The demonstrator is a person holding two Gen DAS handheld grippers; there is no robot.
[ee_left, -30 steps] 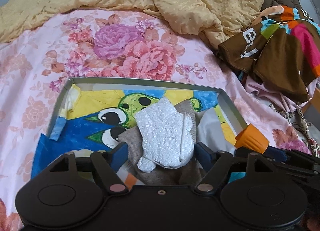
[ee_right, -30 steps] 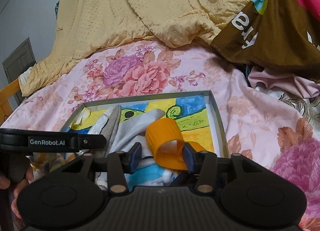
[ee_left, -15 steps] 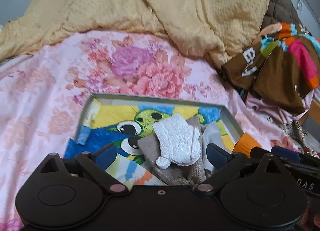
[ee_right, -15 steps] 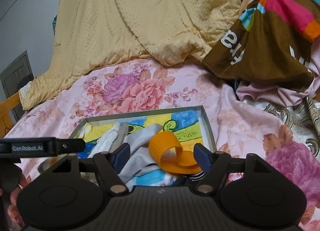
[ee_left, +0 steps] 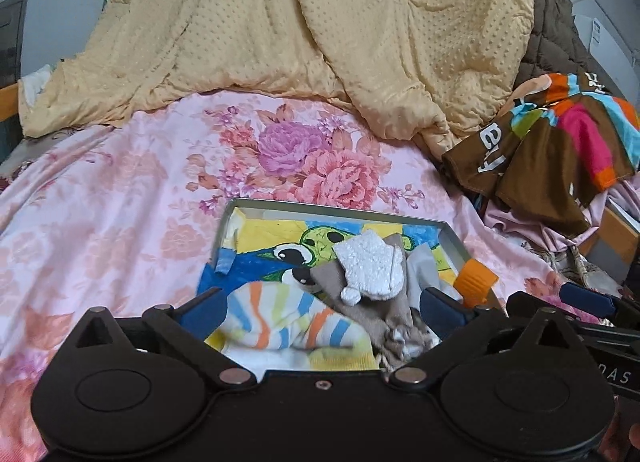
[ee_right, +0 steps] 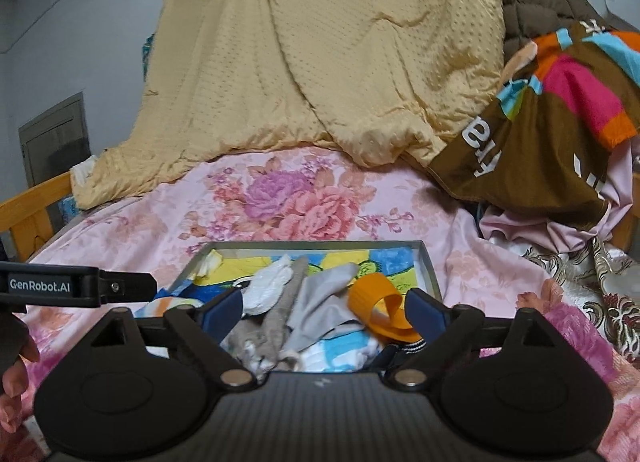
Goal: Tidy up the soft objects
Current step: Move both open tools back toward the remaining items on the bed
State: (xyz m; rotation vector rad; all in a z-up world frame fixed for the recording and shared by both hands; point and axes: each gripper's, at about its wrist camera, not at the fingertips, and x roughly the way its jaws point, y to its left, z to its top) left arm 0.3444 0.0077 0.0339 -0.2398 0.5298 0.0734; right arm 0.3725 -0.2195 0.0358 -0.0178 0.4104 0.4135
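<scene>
A grey tray (ee_left: pixel 228 222) with a cartoon-printed bottom lies on the floral bed sheet. In it lie a white foam piece (ee_left: pixel 370 266), a taupe cloth (ee_left: pixel 352 302), a striped sock (ee_left: pixel 288 322), a grey cloth (ee_right: pixel 320 298) and an orange band (ee_right: pixel 376 306). My left gripper (ee_left: pixel 320 306) is open and empty above the tray's near end. My right gripper (ee_right: pixel 324 308) is open and empty, held back over the same pile. The tray also shows in the right wrist view (ee_right: pixel 430 266).
A yellow dotted quilt (ee_left: pixel 320 42) is heaped at the back of the bed. A brown multicoloured garment (ee_left: pixel 552 158) and pink cloth lie at the right. A wooden bed rail (ee_right: pixel 28 214) runs along the left. The floral sheet (ee_left: pixel 120 202) lies around the tray.
Both grippers opened wider and drew back and up from the tray. The right one let go of the orange band, which now lies in the tray. The striped sock came into view.
</scene>
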